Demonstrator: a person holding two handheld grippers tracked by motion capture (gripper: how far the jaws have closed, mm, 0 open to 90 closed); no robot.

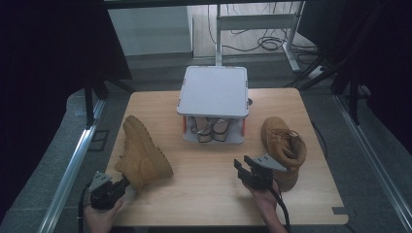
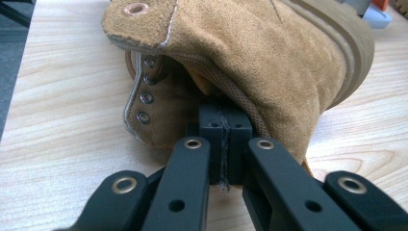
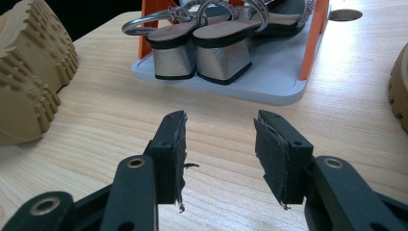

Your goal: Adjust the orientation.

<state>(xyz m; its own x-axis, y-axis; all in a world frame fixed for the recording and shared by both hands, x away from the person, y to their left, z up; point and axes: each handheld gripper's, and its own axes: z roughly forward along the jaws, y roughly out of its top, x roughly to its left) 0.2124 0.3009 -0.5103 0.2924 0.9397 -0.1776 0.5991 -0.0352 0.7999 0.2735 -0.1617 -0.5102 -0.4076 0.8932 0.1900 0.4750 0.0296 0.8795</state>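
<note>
Suede collar of the tan boot [image 2: 269,62], lying on its side at the table's [image 1: 214,194] near-left, is being pinched by the left gripper [image 2: 225,127], needing a steady lift, while the right gripper [image 3: 220,144] is waiting half-spread, empty.

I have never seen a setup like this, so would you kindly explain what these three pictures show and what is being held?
A person sits at a wooden table with a hand-held two-jaw gripper in each hand. One picture is taken from a camera above the table. The other two come from cameras riding on the grippers, looking along their black jaws.

On the table stands a small grey rack with a pair of silver-heeled sandals on its lower shelf. Two tan boots lie either side of it.

The left gripper is shut on the collar edge of the left boot, which lies on its side. The right gripper is open and holds nothing, with the right boot standing just beside it.
</note>
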